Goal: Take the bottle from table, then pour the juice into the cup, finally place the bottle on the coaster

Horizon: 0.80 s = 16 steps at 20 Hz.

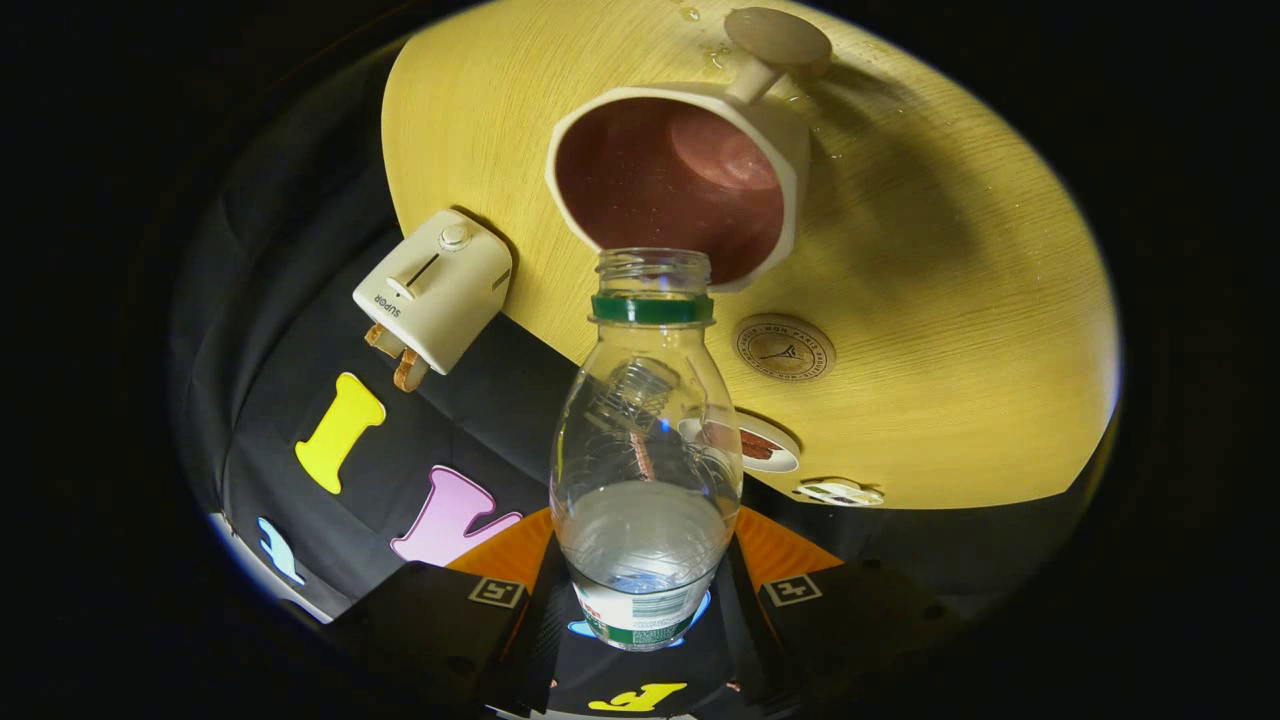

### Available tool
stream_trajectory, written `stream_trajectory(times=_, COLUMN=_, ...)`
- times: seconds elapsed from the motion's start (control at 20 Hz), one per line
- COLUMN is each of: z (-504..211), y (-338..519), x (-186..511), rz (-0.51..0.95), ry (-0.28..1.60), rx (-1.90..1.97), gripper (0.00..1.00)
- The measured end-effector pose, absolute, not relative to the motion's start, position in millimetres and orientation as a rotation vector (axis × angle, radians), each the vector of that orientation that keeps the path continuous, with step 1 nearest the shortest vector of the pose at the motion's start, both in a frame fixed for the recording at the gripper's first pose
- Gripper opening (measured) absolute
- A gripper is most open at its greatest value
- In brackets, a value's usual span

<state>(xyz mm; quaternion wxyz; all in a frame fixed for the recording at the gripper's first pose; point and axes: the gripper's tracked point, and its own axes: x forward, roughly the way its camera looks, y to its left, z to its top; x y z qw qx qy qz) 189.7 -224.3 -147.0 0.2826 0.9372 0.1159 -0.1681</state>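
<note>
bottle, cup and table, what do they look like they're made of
Bottle, held in the tool: clear thin plastic, see-through and ribbed. Cup: likely glazed ceramic, cream outside, glossy reddish inside. Table: wood or wood-look laminate, with visible grain lines.

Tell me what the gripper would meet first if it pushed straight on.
The gripper, shut on the bottle, points at the cup; the bottle's open mouth would likely reach its rim first, though depth is unclear.

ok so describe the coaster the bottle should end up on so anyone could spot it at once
Start at the round wooden table, then the white cup with the dark red inside. The coaster lies flat just beside it, right of the neck of the clear bottle gripped in the tongs. It alone is a tan disc with a ringed emblem.
</note>
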Motion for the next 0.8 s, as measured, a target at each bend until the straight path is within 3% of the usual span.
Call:
stream_trajectory(times=0.5, z=-145, y=-222, x=191, rz=-0.46, ry=0.267, rx=2.447, gripper=0.71)
stream_trajectory(times=0.8, z=-144, y=-215, x=177, rz=-0.475, ry=0.193, rx=2.16, gripper=0.71)
